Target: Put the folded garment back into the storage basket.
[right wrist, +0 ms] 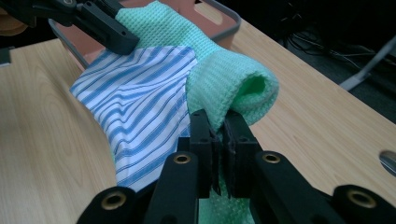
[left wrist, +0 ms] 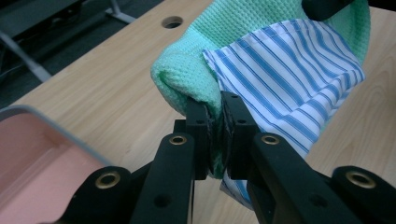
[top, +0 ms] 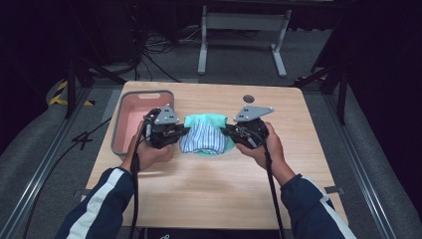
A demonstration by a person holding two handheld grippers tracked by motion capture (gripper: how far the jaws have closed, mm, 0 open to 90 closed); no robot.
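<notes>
A mint-green waffle cloth [top: 215, 121] with a blue-and-white striped cloth [top: 201, 140] over it hangs between my two grippers above the middle of the table. My left gripper [top: 183, 132] is shut on the cloths' left edge, where green cloth [left wrist: 187, 79] and striped cloth [left wrist: 289, 79] are pinched between the jaws [left wrist: 215, 135]. My right gripper [top: 226, 132] is shut on the right edge, gripping the green cloth [right wrist: 229, 84] beside the striped cloth [right wrist: 135, 102] at its jaws [right wrist: 217, 154]. The other gripper's fingers [right wrist: 100, 23] hold the far edge.
A grey-rimmed pink bin [top: 122, 117] sits at the table's left, close behind my left hand; its rim [left wrist: 51, 126] and wall [right wrist: 224, 16] are near the cloths. A round cable hole [top: 248, 98] lies at the table's back. Bare wood [top: 209, 189] spreads in front.
</notes>
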